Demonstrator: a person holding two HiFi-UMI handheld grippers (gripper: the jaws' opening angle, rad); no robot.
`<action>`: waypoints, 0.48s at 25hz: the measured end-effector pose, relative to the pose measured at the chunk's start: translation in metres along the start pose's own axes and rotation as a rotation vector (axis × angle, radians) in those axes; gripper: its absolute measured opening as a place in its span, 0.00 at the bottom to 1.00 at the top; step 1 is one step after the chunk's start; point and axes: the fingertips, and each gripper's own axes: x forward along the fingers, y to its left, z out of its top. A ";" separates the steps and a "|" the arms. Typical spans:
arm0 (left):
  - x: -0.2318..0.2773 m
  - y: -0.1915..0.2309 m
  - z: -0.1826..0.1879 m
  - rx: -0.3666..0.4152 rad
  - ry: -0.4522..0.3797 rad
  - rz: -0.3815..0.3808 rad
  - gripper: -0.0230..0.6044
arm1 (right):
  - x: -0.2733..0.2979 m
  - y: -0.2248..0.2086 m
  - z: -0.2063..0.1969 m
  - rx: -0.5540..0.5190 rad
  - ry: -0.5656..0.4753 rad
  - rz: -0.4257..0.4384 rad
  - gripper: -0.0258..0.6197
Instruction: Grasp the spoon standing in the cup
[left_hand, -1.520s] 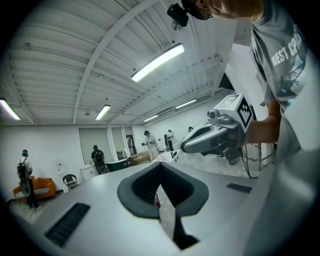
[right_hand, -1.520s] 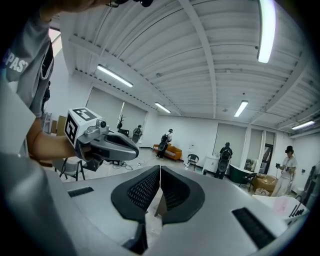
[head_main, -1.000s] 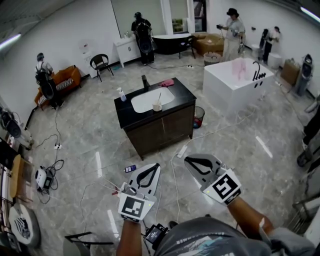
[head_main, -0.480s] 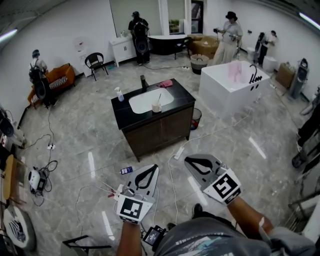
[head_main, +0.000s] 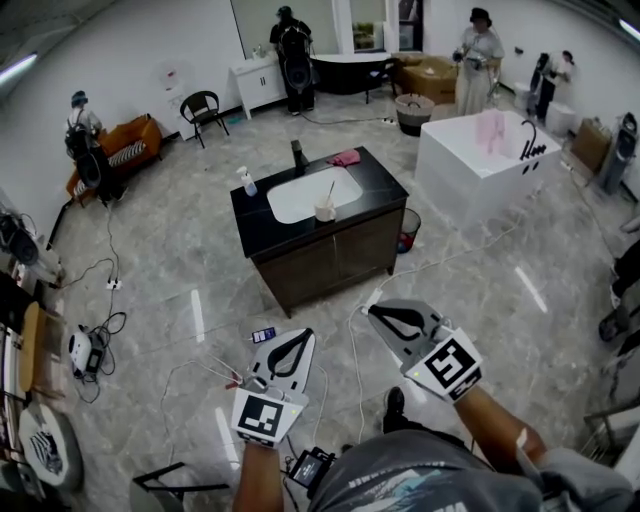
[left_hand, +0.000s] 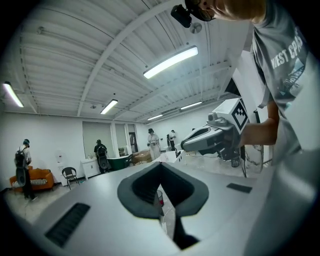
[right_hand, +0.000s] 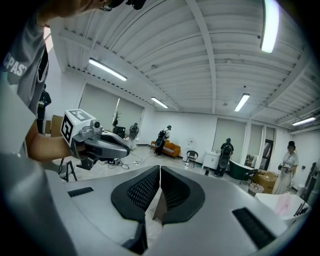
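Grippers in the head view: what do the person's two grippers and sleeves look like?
Both the left gripper and right gripper are light grey wedge-shaped shells with black ribbed pads lining the jaws. Each carries a white cube printed with black square markers. The person wears a grey short-sleeved T-shirt with pale lettering.

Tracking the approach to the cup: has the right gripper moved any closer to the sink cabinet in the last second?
No. The right gripper hangs just as far short of the sink cabinet front as before, claw shut.
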 end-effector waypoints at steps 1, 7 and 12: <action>0.009 0.003 0.001 0.004 0.009 0.005 0.04 | 0.004 -0.009 -0.001 0.005 -0.008 0.007 0.09; 0.074 0.019 0.009 0.027 0.037 0.037 0.04 | 0.021 -0.074 -0.016 0.030 -0.031 0.046 0.09; 0.125 0.024 0.014 0.054 0.061 0.056 0.04 | 0.029 -0.127 -0.026 0.044 -0.060 0.070 0.09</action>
